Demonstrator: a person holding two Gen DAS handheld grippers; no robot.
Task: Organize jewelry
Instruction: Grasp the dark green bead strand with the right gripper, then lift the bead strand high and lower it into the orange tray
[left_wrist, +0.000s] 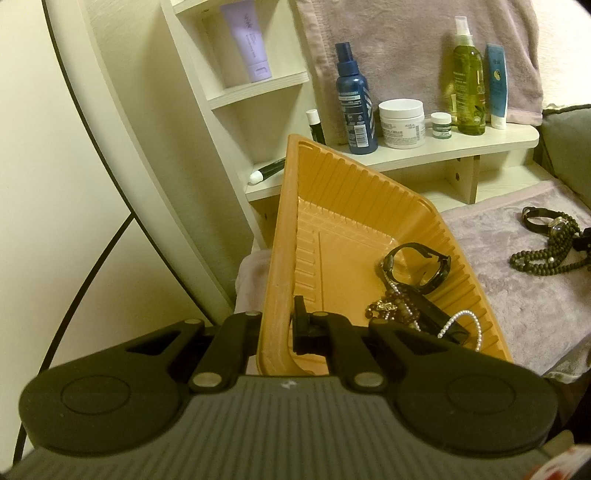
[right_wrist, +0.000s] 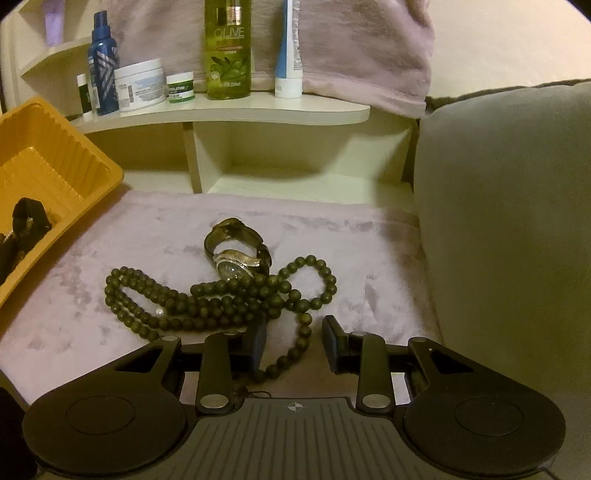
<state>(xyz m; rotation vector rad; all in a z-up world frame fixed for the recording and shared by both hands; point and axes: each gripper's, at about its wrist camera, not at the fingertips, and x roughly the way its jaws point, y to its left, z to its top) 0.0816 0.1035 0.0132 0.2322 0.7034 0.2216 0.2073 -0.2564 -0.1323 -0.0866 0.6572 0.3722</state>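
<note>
My left gripper (left_wrist: 275, 332) is shut on the near rim of an orange ribbed tray (left_wrist: 332, 192), which is tilted. In the tray lie a black watch (left_wrist: 417, 266), a pearl strand (left_wrist: 461, 325) and brown beads (left_wrist: 391, 310). On the mauve towel (right_wrist: 351, 236) lie a dark bead necklace (right_wrist: 207, 299) and a silver-faced watch (right_wrist: 236, 254), also in the left wrist view (left_wrist: 550, 243). My right gripper (right_wrist: 295, 347) is open, low over the towel, with a strand of the bead necklace running between its fingers. The tray's corner shows at the left of the right wrist view (right_wrist: 55, 158).
A cream shelf (right_wrist: 229, 107) behind the towel holds a blue spray bottle (left_wrist: 354, 99), a white cream jar (left_wrist: 402, 123), a small jar (left_wrist: 441, 125), a green olive bottle (right_wrist: 229, 48) and a tube (right_wrist: 290, 48). A grey cushion (right_wrist: 509, 221) stands at the right.
</note>
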